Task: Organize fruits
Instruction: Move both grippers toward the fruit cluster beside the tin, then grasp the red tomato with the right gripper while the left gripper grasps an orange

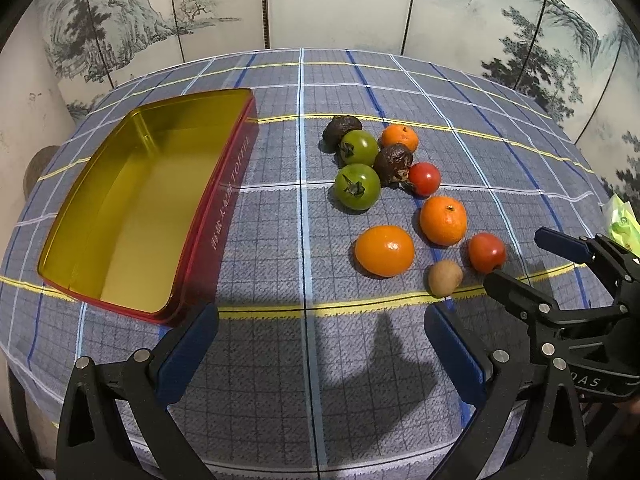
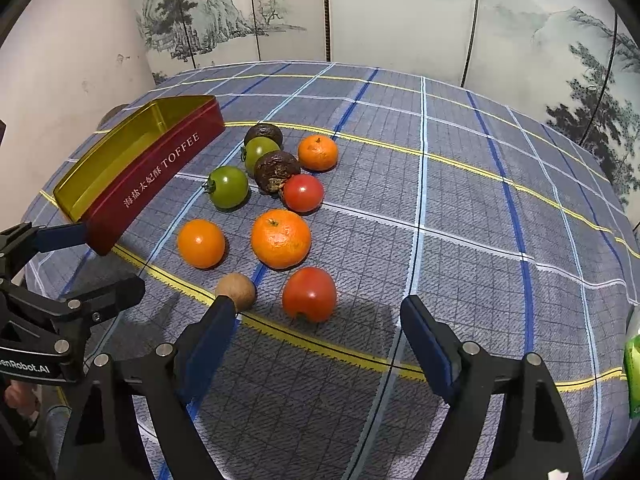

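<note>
Left wrist view. Left hand-held gripper (image 1: 320,344) spread wide, nothing between its fingers, hovering over bare plaid cloth (image 1: 304,360) on the counter. The tin (image 1: 224,184) lies left of it, lid off, gold inside with no fruit in it; its near corner is partly covered by the left finger. Fruits sit in a loose cluster right of the tin, all on the cloth: two green tomatoes (image 1: 357,186), two dark wrinkled fruits (image 1: 393,164), three oranges (image 1: 384,251), two red tomatoes (image 1: 486,252) and a small brown fruit (image 1: 445,278). The far dark fruit is half hidden behind a green tomato. Right hand-held gripper (image 1: 532,256) enters from the right edge, its body cut off; one finger tip overlaps the near red tomato's lower edge, so contact cannot be judged here. A green packet (image 1: 622,224) is clipped by the right edge.

Right wrist view. Right hand-held gripper (image 2: 318,320) spread, jaws apart, pads touching nothing. The near red tomato (image 2: 309,294) sits just ahead of the gap, not gripped; this view settles what the other could not. The brown fruit (image 2: 236,290) is partly hidden behind the left finger tip. The tin's red side reads "TOFFEE" (image 2: 180,148) here; in the other view the lettering is steeply foreshortened. The tin's inside is mostly out of sight. Left hand-held gripper (image 2: 106,264) shows at the left edge, cut off, one finger overlapping the tin's near end. Part of a hand (image 2: 20,400) shows low left, blurred.
</note>
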The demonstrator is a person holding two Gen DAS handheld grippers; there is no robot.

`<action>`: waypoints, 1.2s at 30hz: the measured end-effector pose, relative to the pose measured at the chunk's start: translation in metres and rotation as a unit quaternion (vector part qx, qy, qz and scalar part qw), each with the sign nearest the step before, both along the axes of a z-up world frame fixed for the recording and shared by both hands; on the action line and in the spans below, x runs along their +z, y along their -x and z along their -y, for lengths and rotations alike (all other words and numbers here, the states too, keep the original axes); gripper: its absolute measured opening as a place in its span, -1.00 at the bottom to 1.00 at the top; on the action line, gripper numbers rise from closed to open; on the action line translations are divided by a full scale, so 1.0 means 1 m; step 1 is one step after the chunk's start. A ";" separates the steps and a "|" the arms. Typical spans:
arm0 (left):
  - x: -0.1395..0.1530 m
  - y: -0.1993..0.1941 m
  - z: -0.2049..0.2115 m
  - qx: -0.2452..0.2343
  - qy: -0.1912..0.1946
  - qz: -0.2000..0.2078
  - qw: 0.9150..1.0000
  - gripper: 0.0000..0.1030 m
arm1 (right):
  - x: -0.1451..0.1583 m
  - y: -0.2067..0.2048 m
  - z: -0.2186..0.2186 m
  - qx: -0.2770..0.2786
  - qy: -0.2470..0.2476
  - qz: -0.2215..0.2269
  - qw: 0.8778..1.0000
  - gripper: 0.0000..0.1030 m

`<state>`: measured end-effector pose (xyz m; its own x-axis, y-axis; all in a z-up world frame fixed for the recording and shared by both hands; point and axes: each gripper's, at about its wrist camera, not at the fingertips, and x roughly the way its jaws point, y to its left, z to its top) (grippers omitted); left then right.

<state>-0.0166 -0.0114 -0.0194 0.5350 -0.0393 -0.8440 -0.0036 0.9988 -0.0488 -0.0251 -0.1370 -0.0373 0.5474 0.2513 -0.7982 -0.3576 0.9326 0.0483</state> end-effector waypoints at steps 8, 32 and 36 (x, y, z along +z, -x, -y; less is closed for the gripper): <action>-0.001 0.001 -0.002 0.006 0.003 -0.001 1.000 0.88 | -0.002 0.000 -0.001 0.004 0.001 -0.003 1.000 0.47; -0.002 -0.001 0.001 -0.014 0.020 0.000 1.000 0.48 | -0.014 -0.007 -0.003 0.014 -0.006 -0.023 1.000 0.01; -0.002 -0.002 0.002 -0.016 0.021 -0.001 1.000 0.46 | -0.019 -0.011 -0.005 0.015 -0.003 -0.025 1.000 -0.10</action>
<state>-0.0147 -0.0134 -0.0214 0.5317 -0.0918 -0.8420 0.0278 0.9955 -0.0909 -0.0137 -0.1322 -0.0565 0.4998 0.2711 -0.8226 -0.3821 0.9213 0.0714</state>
